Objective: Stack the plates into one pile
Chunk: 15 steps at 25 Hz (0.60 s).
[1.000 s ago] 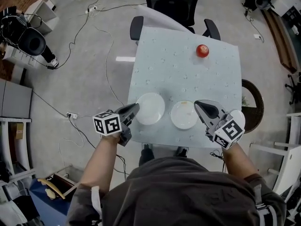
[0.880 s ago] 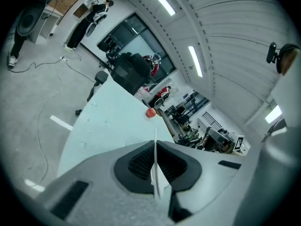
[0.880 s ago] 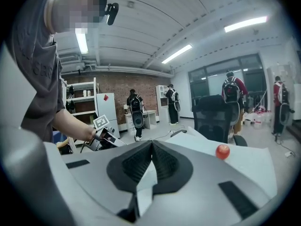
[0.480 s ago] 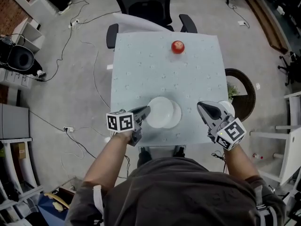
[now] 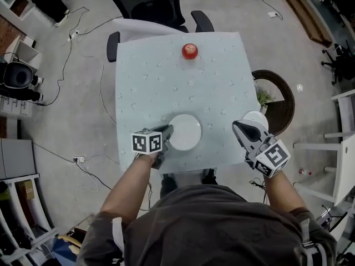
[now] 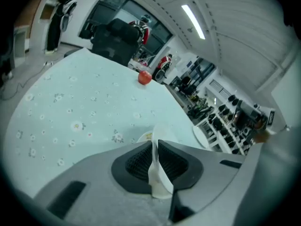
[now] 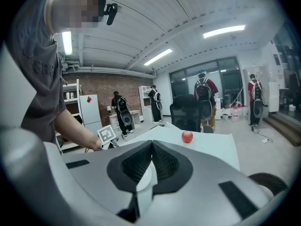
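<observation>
Stacking so far: two plates are now sitting as one pile [image 5: 186, 133] near the front edge of the table [image 5: 138, 82]. A second ago they were lying side by side, and the left one has been carried across onto the other.
Left gripper [image 5: 168, 130]: it is still pinching the left rim of the top plate [image 6: 158, 171], though its jaws have just been easing apart a little, so a release is looking close.
Right gripper [image 5: 239, 127]: it is clamping a third plate [image 5: 257, 117] by the rim and holding it in the air at the table's right edge, well apart from the pile.
Meaning for the task: one plate is still waiting to go on top.
Around: a red apple [image 5: 189, 51] is sitting far across the table, an office chair [image 5: 152, 1] is standing behind it, and a round basket [image 5: 294, 101] is sitting on the floor at the right.
In the way: nothing is lying between the third plate and the pile; only the left gripper is crowding the pile's left side.
</observation>
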Tool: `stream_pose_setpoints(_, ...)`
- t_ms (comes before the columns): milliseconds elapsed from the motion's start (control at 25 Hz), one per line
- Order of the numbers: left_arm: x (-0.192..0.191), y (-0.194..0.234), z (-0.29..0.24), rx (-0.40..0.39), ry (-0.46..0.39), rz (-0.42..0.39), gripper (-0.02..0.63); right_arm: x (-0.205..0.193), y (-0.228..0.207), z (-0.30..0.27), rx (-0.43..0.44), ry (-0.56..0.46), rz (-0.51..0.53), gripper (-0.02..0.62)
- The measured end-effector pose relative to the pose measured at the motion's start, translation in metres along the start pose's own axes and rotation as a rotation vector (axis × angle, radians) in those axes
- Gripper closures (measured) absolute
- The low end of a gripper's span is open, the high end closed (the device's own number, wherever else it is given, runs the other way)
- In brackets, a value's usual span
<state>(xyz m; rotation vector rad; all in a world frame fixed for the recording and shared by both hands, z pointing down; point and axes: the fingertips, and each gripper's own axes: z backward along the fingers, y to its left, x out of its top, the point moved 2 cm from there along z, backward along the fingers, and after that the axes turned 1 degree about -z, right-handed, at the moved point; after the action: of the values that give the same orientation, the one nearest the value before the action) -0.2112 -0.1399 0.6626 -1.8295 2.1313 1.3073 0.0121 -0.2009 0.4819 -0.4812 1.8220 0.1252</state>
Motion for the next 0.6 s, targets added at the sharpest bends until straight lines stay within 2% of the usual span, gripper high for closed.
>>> stream_pose_setpoints(160,-0.006,0.002,-0.012,0.157,0.048,-0.204,0.546,-0.004,-0.005,0.008,-0.005,0.002,-0.008,0.601)
stream_pose_setpoints(320,-0.009,0.005,-0.016,0.267,0.071,-0.334,0.538,-0.006,-0.006,0.013,-0.009,-0.001,-0.012,0.601)
stream_pose_setpoints(440,-0.008,0.006,-0.014,0.297,0.061,-0.361,0.536,-0.004,-0.007,0.015,-0.015,-0.009,-0.01,0.601)
stream_pose_setpoints(600,0.0,0.0,-0.008,0.273,0.032,-0.347,0.521,0.001,-0.006,0.018,-0.024,-0.027,-0.006,0.601)
